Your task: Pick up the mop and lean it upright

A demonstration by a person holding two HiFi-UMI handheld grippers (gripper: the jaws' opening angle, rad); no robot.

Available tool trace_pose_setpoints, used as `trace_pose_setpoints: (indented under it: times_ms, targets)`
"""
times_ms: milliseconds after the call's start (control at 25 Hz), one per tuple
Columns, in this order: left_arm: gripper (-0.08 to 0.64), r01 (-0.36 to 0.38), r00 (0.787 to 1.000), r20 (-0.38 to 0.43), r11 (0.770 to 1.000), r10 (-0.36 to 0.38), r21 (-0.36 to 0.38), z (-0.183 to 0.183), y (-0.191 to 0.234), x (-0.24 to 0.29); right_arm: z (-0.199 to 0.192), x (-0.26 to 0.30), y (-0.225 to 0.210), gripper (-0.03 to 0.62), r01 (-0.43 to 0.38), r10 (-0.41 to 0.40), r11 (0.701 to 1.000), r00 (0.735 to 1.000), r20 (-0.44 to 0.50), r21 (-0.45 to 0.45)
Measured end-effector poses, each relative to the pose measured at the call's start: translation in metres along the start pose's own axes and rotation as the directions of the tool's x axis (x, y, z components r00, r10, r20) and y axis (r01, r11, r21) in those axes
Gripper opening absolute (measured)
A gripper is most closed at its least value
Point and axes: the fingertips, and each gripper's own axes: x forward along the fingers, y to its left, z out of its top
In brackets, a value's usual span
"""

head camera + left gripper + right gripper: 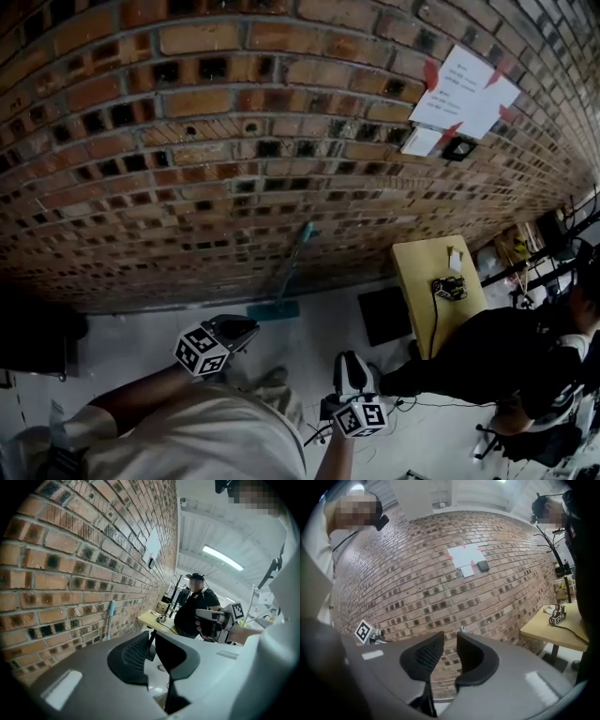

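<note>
Nearest: my left tongs (234, 333), clenched on nothing. Right tongs (352, 367) beside them, jaws released, gap empty. Beyond both: teal flat-head mop (291, 267) upright, head on grey floor (141, 337) at wall foot, slim handle against red brick wall (234, 141). My read: leaning step done, tongs well clear. Next move: only confirm mop doesn't slide.

The mop (290, 273) is teal. The brick wall (187, 141) is mottled red-brown with black patches. The table (422, 272) is yellow, the paper (464, 89) white.
</note>
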Motion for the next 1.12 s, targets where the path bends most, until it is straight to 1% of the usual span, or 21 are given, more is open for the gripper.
trace_pose_setpoints:
  times_ms: [120,280,440,520,600,720,840,920,1000,1120]
  targets:
    - [0.081,-0.061,0.998,0.002,0.998,0.061,-0.013,0.012,0.001,0.022,0.017,0.007,-0.031,0.078,-0.025,0.025,1.0,1.0,-0.006,-0.002]
    - [0.087,-0.126,0.992,0.009,0.991,0.127,-0.05,0.024,-0.002,0.04,0.021,0.018,-0.065,0.078,-0.061,0.061,0.998,0.996,-0.065,-0.007]
    - [0.095,-0.189,0.981,0.013,0.979,0.191,-0.077,0.02,-0.001,0.052,0.016,0.03,-0.094,0.078,-0.106,0.107,0.994,0.989,-0.099,0.018]
    - [0.097,-0.22,0.975,0.006,0.97,0.221,-0.103,0.011,0.001,0.056,0.007,0.036,-0.104,0.078,-0.122,0.126,0.992,0.986,-0.112,0.042]
    - [0.101,-0.243,0.97,-0.005,0.961,0.244,-0.13,0.002,0.002,0.059,0.0,0.04,-0.113,0.078,-0.128,0.133,0.991,0.982,-0.135,0.047]
    - [0.103,-0.263,0.964,-0.017,0.953,0.264,-0.153,-0.003,0.001,0.061,-0.007,0.046,-0.12,0.078,-0.136,0.147,0.988,0.974,-0.174,0.072]
    - [0.104,-0.287,0.957,-0.013,0.944,0.289,-0.16,0.001,0.008,0.061,-0.007,0.06,-0.118,0.078,-0.166,0.174,0.985,0.962,-0.21,0.054]
    - [0.104,-0.299,0.953,-0.009,0.939,0.302,-0.168,0.006,0.017,0.063,0.0,0.075,-0.112,0.078,-0.191,0.193,0.981,0.957,-0.217,0.031]
    - [0.106,-0.307,0.951,-0.011,0.936,0.309,-0.175,0.008,0.026,0.066,0.007,0.089,-0.108,0.078,-0.207,0.208,0.978,0.954,-0.215,0.027]
    - [0.109,-0.305,0.951,-0.012,0.936,0.308,-0.174,0.018,0.042,0.076,0.027,0.109,-0.1,0.079,-0.221,0.219,0.975,0.952,-0.214,0.012]
